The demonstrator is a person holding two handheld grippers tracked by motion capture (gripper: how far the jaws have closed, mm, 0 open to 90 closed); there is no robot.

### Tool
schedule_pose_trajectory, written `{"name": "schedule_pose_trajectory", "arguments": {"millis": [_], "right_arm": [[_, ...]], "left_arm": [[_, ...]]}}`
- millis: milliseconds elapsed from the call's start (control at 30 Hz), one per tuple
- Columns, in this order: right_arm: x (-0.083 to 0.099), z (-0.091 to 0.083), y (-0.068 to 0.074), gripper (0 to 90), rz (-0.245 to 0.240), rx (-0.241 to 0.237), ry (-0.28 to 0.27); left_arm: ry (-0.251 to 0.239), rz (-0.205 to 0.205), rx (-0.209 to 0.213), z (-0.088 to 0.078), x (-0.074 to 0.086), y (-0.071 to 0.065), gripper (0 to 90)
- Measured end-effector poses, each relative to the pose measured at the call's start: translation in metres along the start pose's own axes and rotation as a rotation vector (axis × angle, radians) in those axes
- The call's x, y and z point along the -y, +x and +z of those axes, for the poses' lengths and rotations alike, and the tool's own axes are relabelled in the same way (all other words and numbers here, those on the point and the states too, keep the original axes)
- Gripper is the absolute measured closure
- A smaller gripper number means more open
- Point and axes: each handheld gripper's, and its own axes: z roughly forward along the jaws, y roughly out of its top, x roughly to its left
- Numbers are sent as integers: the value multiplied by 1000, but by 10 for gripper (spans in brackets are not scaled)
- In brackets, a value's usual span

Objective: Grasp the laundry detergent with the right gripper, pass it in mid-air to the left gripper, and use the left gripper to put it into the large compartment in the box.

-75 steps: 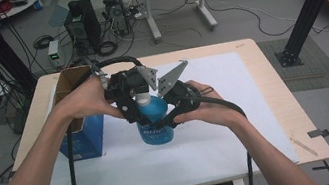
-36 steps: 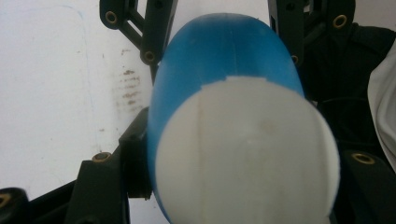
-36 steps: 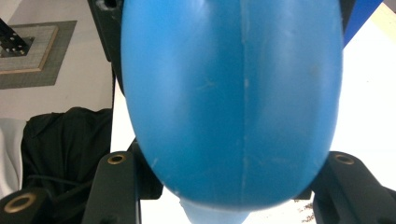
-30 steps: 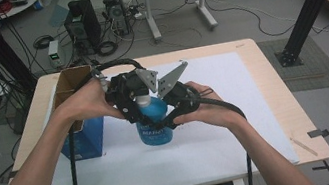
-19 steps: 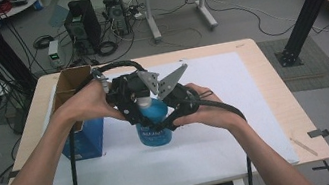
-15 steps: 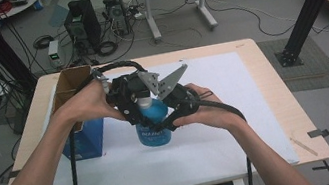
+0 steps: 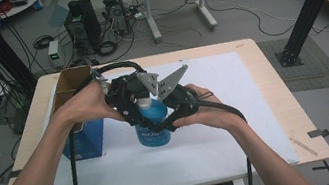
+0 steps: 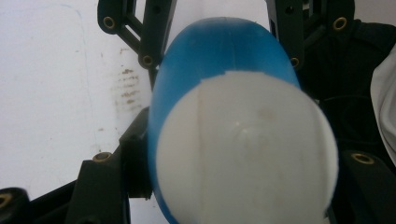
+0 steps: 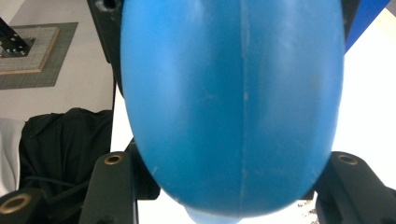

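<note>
Bench (image 7: 276, 104) under white sheet; near edge cut off at frame bottom. Blue box (image 7: 83, 136) with open cardboard top sits at bench left, partly behind my left forearm.

Blue bottle (image 7: 151, 125) stands upright mid-bench, just right of the box; label half hidden, only part of the lettering legible. Its white cap (image 8: 243, 154) shows in the left gripper view, blurred by closeness.

Left gripper (image 7: 135, 106): fingers clenched on the bottle's upper part, cap end toward the camera. Tips hidden behind the body.

Right gripper (image 7: 168, 114): fingers have just been easing apart, bottle between them; blue wall (image 9: 233, 102) bulges between both fingers. They seem to touch its sides, contact points out of sight.
</note>
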Motion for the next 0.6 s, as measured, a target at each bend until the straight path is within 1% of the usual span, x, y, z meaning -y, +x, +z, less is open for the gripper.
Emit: {"name": "schedule_pose_trajectory", "arguments": {"millis": [67,167,300,600], "right_arm": [[0,0,0,436,0,-2,-3],[0,0,0,427,2,-2,-8],[1,1,0,383,6,-8,-14],[4,1,0,376,10,-12,-15]], "left_arm": [[-1,6,-7,0,-1,-1,384],[-1,5,-7,0,0,0,384],[0,2,-8,0,0,0,384],[10,6,-8,3,-1,0,384]]}}
